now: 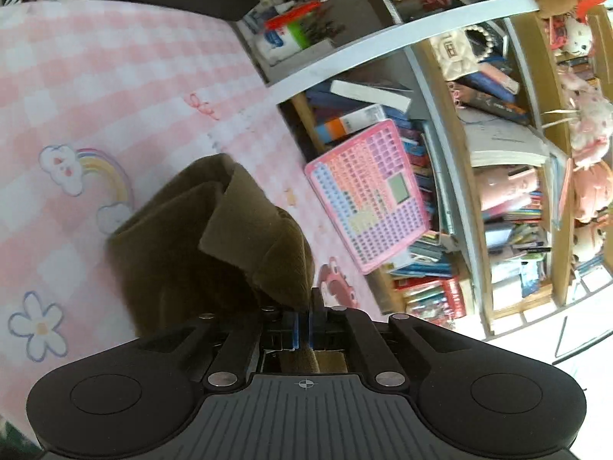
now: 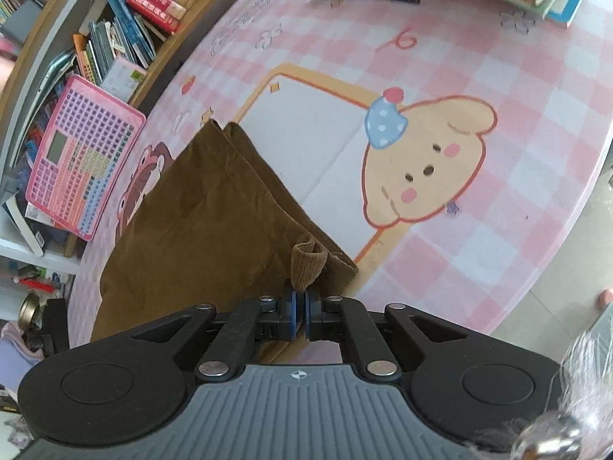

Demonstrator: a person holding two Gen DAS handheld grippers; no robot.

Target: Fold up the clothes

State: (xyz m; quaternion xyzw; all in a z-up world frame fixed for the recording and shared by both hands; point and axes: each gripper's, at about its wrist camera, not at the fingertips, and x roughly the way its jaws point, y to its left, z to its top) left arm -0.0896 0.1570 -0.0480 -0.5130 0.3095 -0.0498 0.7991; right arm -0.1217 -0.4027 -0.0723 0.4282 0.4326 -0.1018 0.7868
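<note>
Both tongs pinching the brown garment over the table

My left tongs (image 1: pixel 304 324) and right tongs (image 2: pixel 300 312) are each clamped narrow on an edge of the garment (image 2: pixel 191 207), which drapes onto the pink checked table (image 2: pixel 498 230). It looks like soft, ribbed corduroy, thick at the seams. I should keep the 2 grips level and taut, then lay the fold flat, edges matched.

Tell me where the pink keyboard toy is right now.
The pink keyboard toy leans against the bookshelf at the table's edge, left in the right wrist view, just beyond the brown garment.
</note>
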